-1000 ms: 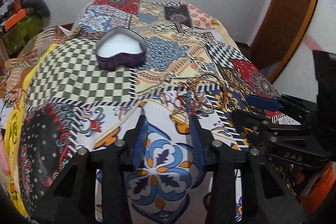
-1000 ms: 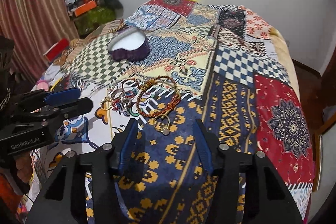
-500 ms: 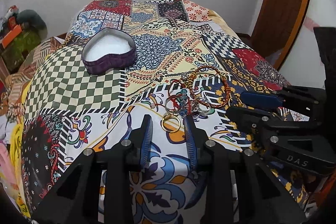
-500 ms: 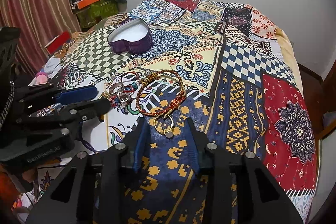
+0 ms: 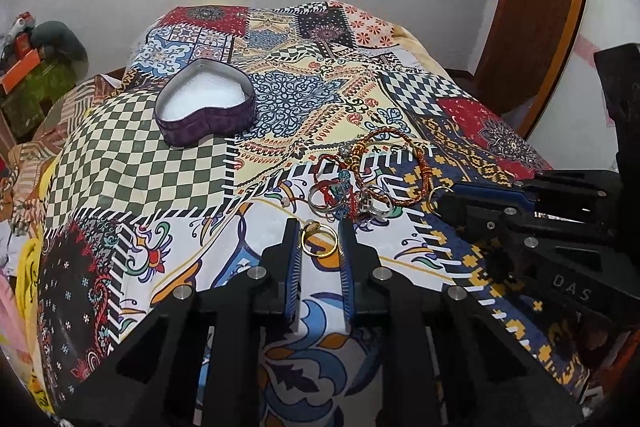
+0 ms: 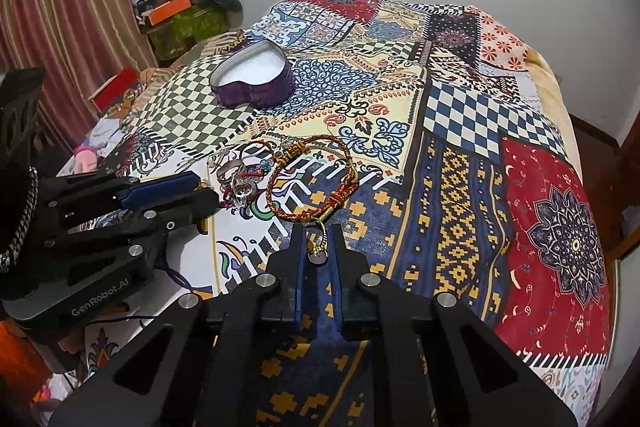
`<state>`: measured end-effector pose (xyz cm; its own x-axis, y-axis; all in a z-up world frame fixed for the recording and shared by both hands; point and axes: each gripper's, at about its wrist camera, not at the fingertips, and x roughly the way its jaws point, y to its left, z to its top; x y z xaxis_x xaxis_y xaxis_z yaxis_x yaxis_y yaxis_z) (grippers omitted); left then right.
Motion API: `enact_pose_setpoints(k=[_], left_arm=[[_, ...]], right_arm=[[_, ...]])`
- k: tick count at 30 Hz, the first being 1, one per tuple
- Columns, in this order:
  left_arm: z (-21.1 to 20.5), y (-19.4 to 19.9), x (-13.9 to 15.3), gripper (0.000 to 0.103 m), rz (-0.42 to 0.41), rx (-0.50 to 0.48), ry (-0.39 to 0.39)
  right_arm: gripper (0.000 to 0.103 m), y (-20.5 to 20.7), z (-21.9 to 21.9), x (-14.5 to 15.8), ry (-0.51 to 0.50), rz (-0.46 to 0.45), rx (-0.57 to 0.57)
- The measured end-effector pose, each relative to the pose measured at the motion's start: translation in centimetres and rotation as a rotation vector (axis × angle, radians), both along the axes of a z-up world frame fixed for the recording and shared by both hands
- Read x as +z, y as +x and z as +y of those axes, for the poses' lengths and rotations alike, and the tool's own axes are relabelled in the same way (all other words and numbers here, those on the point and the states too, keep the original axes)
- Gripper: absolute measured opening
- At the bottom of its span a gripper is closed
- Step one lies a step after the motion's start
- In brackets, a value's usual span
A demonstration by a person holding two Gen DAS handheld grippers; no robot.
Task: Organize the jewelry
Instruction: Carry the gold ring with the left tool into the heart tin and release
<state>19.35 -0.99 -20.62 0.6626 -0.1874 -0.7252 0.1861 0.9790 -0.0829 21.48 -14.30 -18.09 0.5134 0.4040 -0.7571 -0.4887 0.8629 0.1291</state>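
Bed covered in a patchwork-print sheet, jewelry in a loose pile near the front-middle of it. Left gripper: jaws closing around a gold ring that lies flat on the sheet; ring sits between the blue pads, both pads right at its rim (contact looks made on each side, hard to be certain). Right gripper: jaws narrowed to a small gap and clamped on a second gold ring with a small setting, ring standing up between the pads on the navy-and-yellow patch.

Rest of the pile just beyond both grippers: braided red-and-gold bracelet lying in an open loop, silver rings and red thread pieces tangled beside it, touching each other. Heart-shaped purple tin, lid off, white padding inside, sits well apart from the pile, farther back on the green checkered patch.

In the left wrist view the right gripper comes in from the right edge; in the right wrist view the left gripper comes in from the left.
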Motion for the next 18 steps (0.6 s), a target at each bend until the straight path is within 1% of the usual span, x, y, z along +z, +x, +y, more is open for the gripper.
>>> enact_pose_setpoints(k=[8,13,18], left_arm=[[1.0,-1.3,1.8,0.018,-0.033,0.024,-0.026],[1.6,-2.1,3.3,0.018,-0.073,0.039,-0.033],[2.6,-2.3,4.9,0.018,-0.120,0.060,-0.022]], right_arm=[[0.009,-0.9,-0.1,1.5,0.010,-0.031,-0.017],[0.009,-1.5,0.1,3.2,0.023,-0.068,-0.025],[0.009,-1.7,0.7,4.9,0.043,-0.105,-0.034]])
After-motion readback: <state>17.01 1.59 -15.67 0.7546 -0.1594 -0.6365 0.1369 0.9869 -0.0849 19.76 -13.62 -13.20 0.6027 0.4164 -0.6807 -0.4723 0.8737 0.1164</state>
